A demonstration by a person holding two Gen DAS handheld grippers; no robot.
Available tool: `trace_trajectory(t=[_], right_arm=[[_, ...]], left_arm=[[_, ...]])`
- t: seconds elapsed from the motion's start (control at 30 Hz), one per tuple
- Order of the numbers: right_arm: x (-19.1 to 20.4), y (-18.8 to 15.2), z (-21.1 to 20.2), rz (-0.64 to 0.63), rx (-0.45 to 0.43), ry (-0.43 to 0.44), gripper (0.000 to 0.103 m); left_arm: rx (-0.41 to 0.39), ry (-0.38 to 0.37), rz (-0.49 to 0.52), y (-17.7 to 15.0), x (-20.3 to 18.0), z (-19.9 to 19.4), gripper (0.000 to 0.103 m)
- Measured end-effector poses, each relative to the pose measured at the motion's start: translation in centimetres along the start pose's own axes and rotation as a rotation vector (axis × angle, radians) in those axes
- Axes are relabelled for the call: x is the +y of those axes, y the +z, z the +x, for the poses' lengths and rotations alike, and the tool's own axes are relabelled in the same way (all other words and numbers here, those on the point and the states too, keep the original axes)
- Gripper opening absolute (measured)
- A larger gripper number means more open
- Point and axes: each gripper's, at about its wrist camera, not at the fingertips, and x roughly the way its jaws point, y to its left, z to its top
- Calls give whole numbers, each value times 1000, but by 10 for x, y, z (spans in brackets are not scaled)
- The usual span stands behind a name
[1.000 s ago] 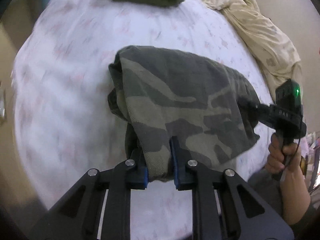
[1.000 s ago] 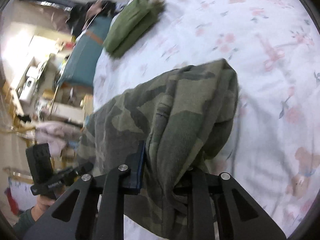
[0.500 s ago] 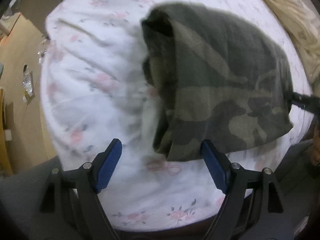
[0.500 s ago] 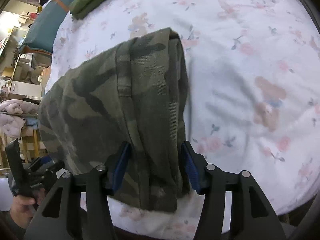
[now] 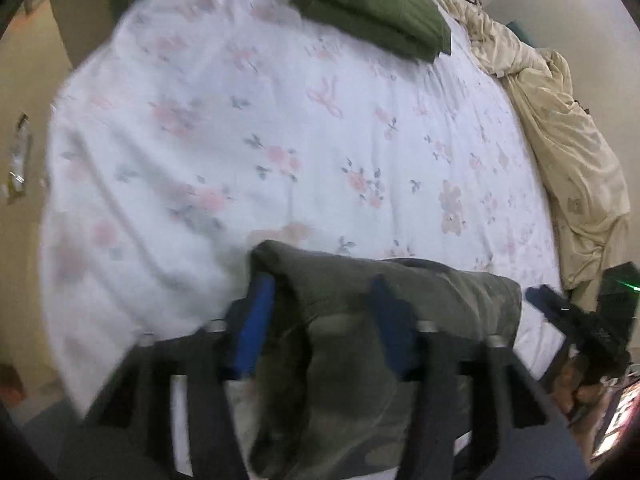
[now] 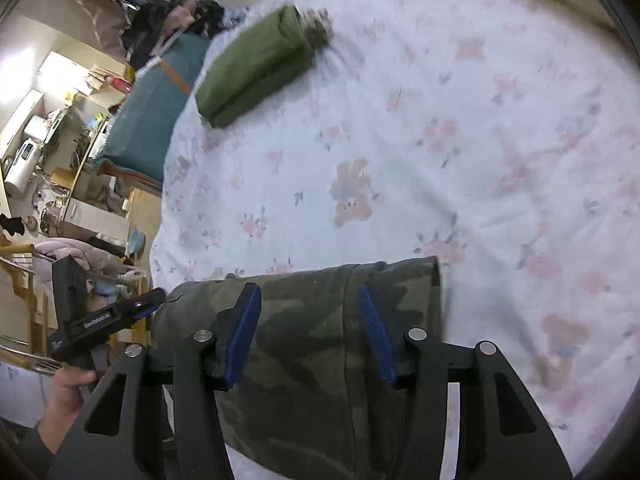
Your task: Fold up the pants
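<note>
Left tongs (image 5: 320,320) are closing around the camo pants (image 6: 320,312); right tongs (image 6: 310,328) are narrowing astride them, pads not visibly pressing. Pants are lying folded at the bed's (image 6: 460,140) near edge. Judgement: grip both ends evenly before lifting.

Left gripper (image 5: 324,332): black skeletal frame, triangular cut-outs in linkage arms, silver pivot screws, blue pads on fingers (image 5: 256,328). View blurred.
Right gripper (image 6: 308,332): same build; black arms, four round silver screws, blue finger pads.
Handle units: black pistol-grip bodies, white lettering on side rail, unreadable; green indicator light on right unit.
Sleeve (image 6: 28,452): dark, at wrist.
</note>
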Motion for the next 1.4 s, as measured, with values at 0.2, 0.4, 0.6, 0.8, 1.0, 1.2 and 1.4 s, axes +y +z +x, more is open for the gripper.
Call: trace_trajectory(t=[0.2,0.4,0.6,0.8,1.0,1.2,1.4], right_arm=[[6,6,35,-81,63,-79,12],[14,-2,8,-126,-39,-89,3],[-6,-6,30,-21,10,-193,3],[3,-1,-2,-45,-85,-127,3],[77,8,35,-218,41,-25,3],[100,5,115,-234,268,-85,0],[52,29,97,-221,243,-368,0]], left_arm=[[-24,17,41,-2,-6,2,4],[-74,92,135,5,-18,1,3],[-85,171,171,7,-26,12,4],[-219,205,49,9,-13,-25,16],[-179,53,244,-30,-57,-25,16],[-98,136,278,-42,-52,13,19],[-97,144,254,-38,-45,8,19]])
